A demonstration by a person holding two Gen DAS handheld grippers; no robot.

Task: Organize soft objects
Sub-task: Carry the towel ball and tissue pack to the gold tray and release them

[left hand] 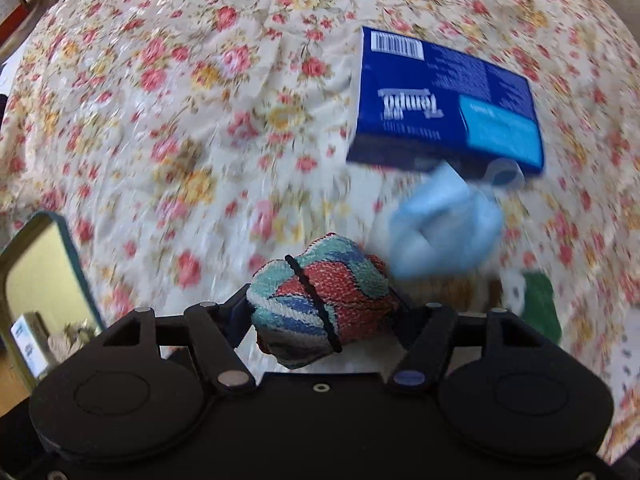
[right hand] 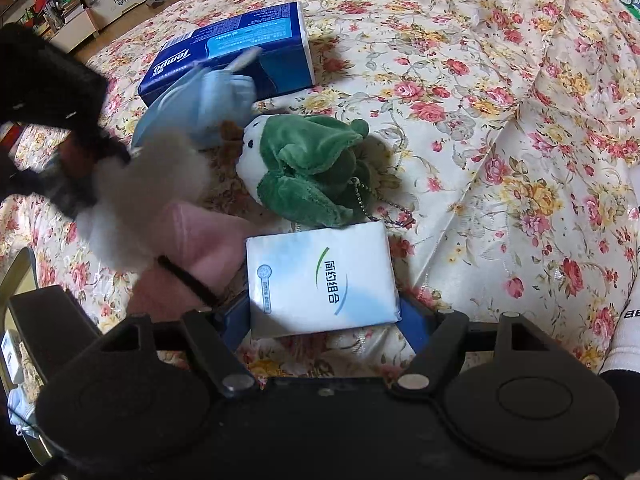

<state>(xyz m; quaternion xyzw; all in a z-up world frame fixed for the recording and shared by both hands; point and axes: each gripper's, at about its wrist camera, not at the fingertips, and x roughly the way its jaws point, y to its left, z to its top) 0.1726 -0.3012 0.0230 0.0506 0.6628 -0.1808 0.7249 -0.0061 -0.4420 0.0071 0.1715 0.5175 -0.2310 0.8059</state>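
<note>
Two claws loaded | left claw [left hand: 320, 312] clamps banded knit roll [left hand: 322, 296], carrying | right claw [right hand: 324, 320] grips tissue pack [right hand: 320, 280], sorting on bed [right hand: 460, 80]

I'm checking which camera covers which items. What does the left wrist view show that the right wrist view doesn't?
Left wrist only: the striped knit bundle clamped in the left gripper. Right wrist only: the white tissue pack between the right gripper's fingers, contact unclear, and most of the green plush. Both: the blue Tempo box, light blue cloth and floral bedspread.
</note>
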